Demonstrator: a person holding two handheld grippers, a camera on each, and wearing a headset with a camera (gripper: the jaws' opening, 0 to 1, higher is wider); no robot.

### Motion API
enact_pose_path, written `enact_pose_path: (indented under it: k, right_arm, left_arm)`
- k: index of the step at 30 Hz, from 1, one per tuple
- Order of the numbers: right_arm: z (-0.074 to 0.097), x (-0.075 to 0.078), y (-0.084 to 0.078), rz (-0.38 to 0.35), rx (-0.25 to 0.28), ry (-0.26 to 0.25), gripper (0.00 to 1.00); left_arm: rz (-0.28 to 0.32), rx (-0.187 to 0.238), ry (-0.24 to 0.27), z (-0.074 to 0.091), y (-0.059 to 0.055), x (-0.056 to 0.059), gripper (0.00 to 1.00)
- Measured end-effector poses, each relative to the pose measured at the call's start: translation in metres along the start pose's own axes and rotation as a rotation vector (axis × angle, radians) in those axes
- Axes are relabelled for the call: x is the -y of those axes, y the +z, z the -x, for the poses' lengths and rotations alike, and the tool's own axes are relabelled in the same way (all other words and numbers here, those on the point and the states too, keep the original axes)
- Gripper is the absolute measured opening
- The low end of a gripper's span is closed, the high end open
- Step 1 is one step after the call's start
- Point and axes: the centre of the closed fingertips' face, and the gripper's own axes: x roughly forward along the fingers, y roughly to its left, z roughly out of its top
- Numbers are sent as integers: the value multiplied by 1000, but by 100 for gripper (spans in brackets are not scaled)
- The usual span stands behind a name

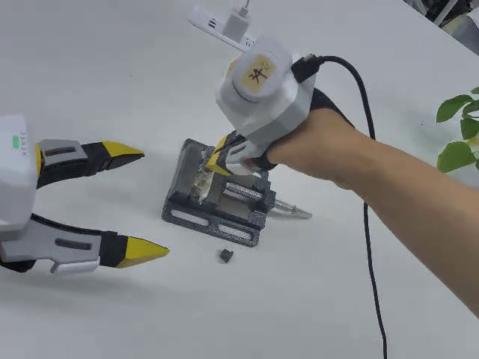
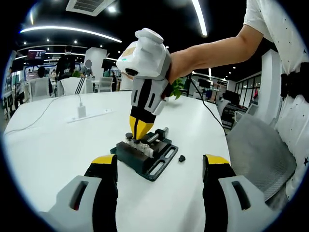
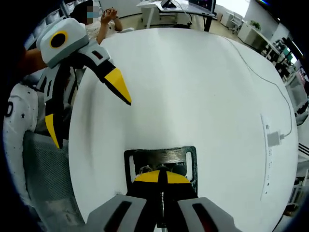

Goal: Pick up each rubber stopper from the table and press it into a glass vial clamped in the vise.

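- Head view: a small dark rubber stopper (image 1: 226,256) lies loose on the white desk (image 1: 112,82), just in front of the grey vise (image 1: 211,221).
- A clear glass vial (image 1: 200,183) stands upright, clamped between the vise's plates. The screw handle sticks out of the vise on the opposite side.
- The right gripper (image 1: 218,163), held in a hand (image 1: 314,146), points down onto the vise. Its yellow-tipped jaws are drawn together, and the tips sit right at the top of the vial.
- Whether a stopper is pinched between those tips cannot be told.
- The left gripper (image 1: 155,202) hangs over the desk well apart from the vise. Its jaws are spread wide and hold nothing.
- A black cable (image 1: 372,224) runs from the right gripper across the desk.
- A white power strip (image 1: 208,19) with a plug in it lies at the far side, and green plant leaves (image 1: 458,127) show at the edge.
- Left gripper view: the room behind is an open office with strip lights on a dark ceiling, other desks and chairs.
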Motion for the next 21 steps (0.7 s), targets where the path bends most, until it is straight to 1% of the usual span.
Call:
enact_pose_path:
  k: [2, 6, 9, 11, 15, 19, 21]
  right_arm:
    - [1, 0, -1, -12, -4, 1, 0]
    - [0, 2, -3, -19, -1, 1, 0]
    - [0, 4, -4, -27, 8, 6, 0]
    - [0, 4, -4, -14, 10, 4, 0]
    - [-1, 3, -4, 37, 2, -34, 0]
    - [0, 3, -4, 52, 20, -56, 0]
    - [0, 4, -4, 51, 19, -63, 0]
  left_arm:
    - [-2, -3, 0, 0, -1, -1, 70]
    - [-4, 5, -3, -1, 2, -1, 70]
    - [-10, 3, -3, -2, 3, -1, 70]
    - [-10, 8, -4, -2, 6, -1, 70]
    - [-22, 4, -5, -2, 8, 0, 70]
    - [-29, 4, -2, 0, 11, 2, 70]
    - [-33, 0, -1, 1, 12, 4, 70]
